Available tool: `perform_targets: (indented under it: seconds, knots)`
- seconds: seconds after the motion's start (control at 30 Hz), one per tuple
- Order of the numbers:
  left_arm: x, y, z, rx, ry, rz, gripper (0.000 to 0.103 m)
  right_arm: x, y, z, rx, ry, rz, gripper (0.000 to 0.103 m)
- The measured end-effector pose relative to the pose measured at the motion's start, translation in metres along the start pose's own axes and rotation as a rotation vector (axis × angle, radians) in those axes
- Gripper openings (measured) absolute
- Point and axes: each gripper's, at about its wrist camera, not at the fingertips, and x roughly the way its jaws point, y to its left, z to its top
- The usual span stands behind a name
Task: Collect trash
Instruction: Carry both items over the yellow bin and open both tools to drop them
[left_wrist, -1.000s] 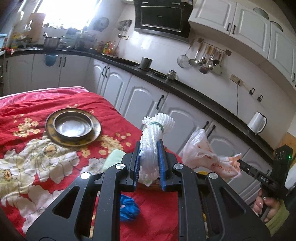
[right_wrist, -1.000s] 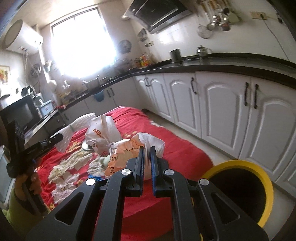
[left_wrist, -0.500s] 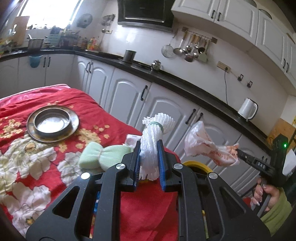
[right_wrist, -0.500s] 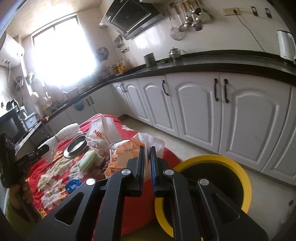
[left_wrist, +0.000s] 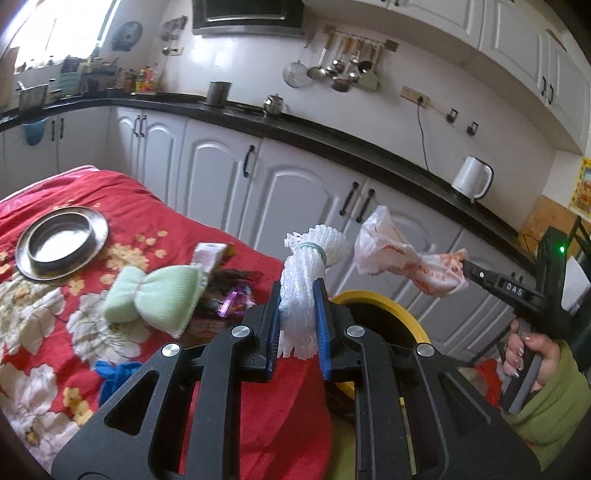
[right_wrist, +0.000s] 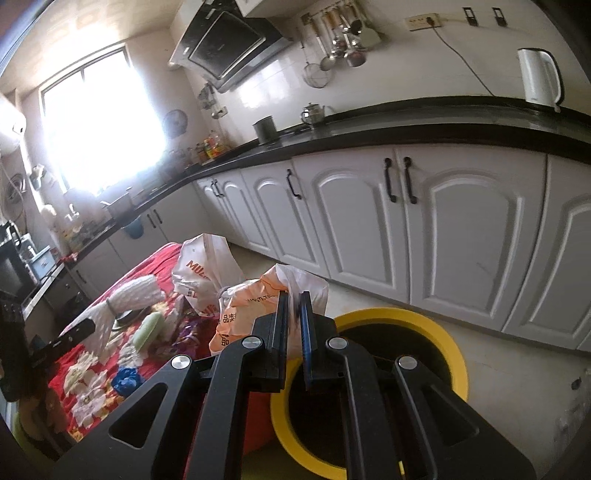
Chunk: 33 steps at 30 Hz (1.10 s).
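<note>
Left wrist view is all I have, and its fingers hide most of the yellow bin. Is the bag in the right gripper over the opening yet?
Observer: Seemingly not. In the right wrist view the right gripper points at the near left rim of the yellow bin, and its plastic bag shows against the red tablecloth, left of the opening.
Operator: Is the bin ready to take it?
Observer: The whole yellow rim shows with no lid. The inside is too dark to tell any contents.
Operator: Where does it stand?
Observer: On the pale floor, right beside the table.
</note>
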Motion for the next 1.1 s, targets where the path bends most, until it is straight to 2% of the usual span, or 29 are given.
perform_targets:
  seconds: [0.8, 1.1]
  knots:
    - [0.069, -0.066, -0.034, 0.164, 0.178, -0.121, 0.011, -0.011, -0.065, -0.013, 0.091, -0.01, -0.145, 0.007]
    - [0.086, -0.079, -0.043, 0.185, 0.235, -0.142, 0.011, -0.006, -0.084, -0.022, 0.121, 0.014, -0.174, 0.007]
